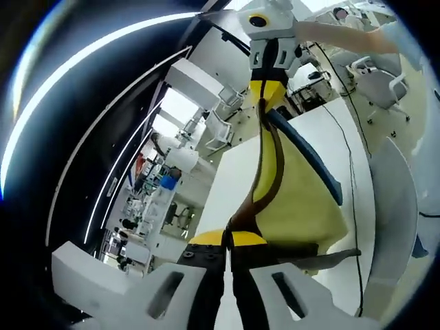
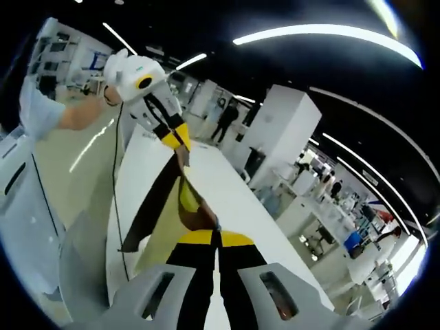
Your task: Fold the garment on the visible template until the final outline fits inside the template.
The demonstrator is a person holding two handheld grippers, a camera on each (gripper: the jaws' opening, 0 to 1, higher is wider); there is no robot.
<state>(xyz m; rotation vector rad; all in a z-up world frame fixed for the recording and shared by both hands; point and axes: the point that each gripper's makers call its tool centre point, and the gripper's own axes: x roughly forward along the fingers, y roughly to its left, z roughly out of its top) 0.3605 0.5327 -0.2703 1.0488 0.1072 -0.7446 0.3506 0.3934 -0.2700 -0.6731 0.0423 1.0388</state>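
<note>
Pinched between the yellow tips of my left gripper (image 1: 227, 240) is one edge of the garment (image 1: 292, 196), yellow with brown and blue trim; it stretches ahead, lifted above the white table (image 1: 240, 172), to my right gripper (image 2: 214, 236), pressed together on the other edge; beyond, a person's arm (image 2: 79, 113) holds the far tool.

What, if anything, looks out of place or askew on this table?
The garment is stretched taut between the left gripper and right gripper, lifted off the white table, twisted into a rope-like band instead of lying flat.
</note>
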